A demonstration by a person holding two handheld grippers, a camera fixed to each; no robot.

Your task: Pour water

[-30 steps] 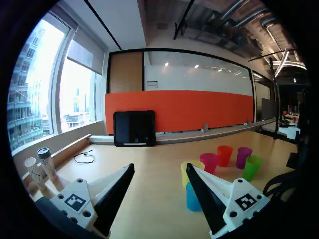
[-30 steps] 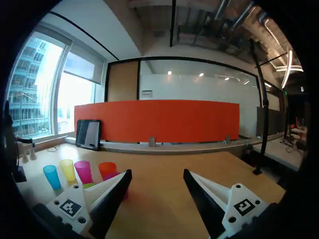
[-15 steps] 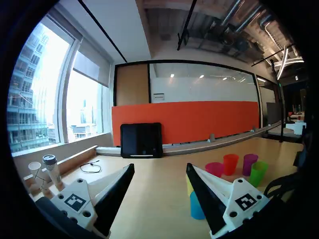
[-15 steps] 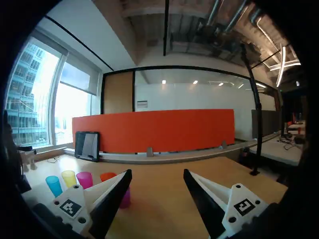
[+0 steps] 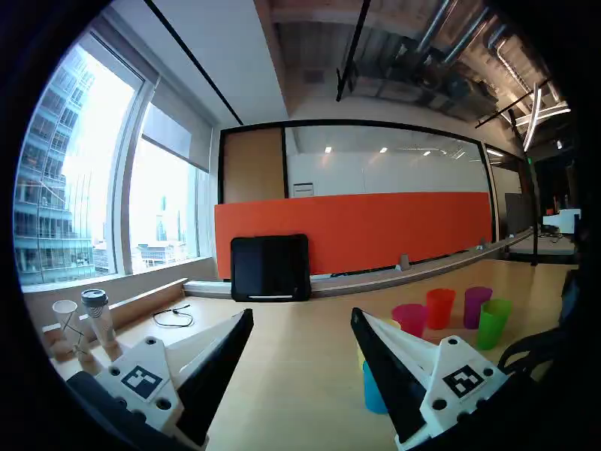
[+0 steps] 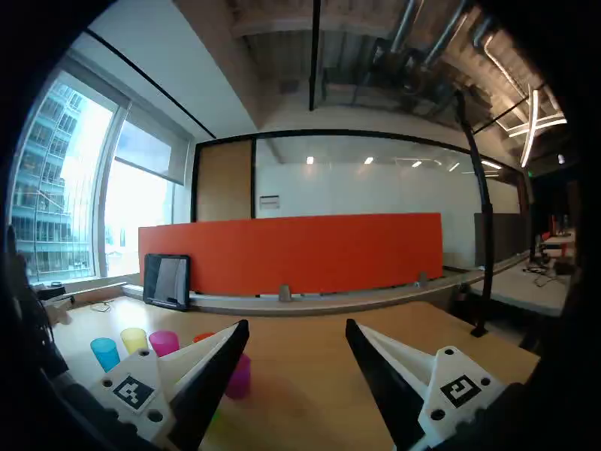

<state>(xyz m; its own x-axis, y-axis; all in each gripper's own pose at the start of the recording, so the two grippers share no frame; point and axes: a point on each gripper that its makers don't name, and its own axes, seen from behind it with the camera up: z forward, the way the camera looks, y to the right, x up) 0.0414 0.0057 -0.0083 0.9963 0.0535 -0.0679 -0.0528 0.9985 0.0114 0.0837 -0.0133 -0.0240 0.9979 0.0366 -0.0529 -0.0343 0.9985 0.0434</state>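
Several coloured plastic cups stand on the wooden table [image 5: 300, 391]. In the left gripper view a pink cup [image 5: 409, 318], an orange cup [image 5: 440, 307], a purple cup [image 5: 478, 304] and a green cup [image 5: 493, 322] sit right of centre, and a blue cup [image 5: 373, 387] is partly hidden behind the right finger. My left gripper [image 5: 300, 312] is open and holds nothing. In the right gripper view a blue cup [image 6: 105, 353], a yellow cup [image 6: 134, 340] and a pink cup [image 6: 164, 343] stand at the lower left, with a purple cup [image 6: 240, 376] behind the left finger. My right gripper [image 6: 297, 323] is open and holds nothing.
A black tablet [image 5: 270, 267] leans against the orange partition [image 5: 353, 229] at the table's far edge. Paper cups [image 5: 90, 316] and a cable [image 5: 173, 314] lie by the window at the left. A black pole [image 6: 484, 248] rises at the table's right edge.
Both views have tilted upward, so the cups sit lower and more ceiling shows. Both grippers stay open; no cup has moved.
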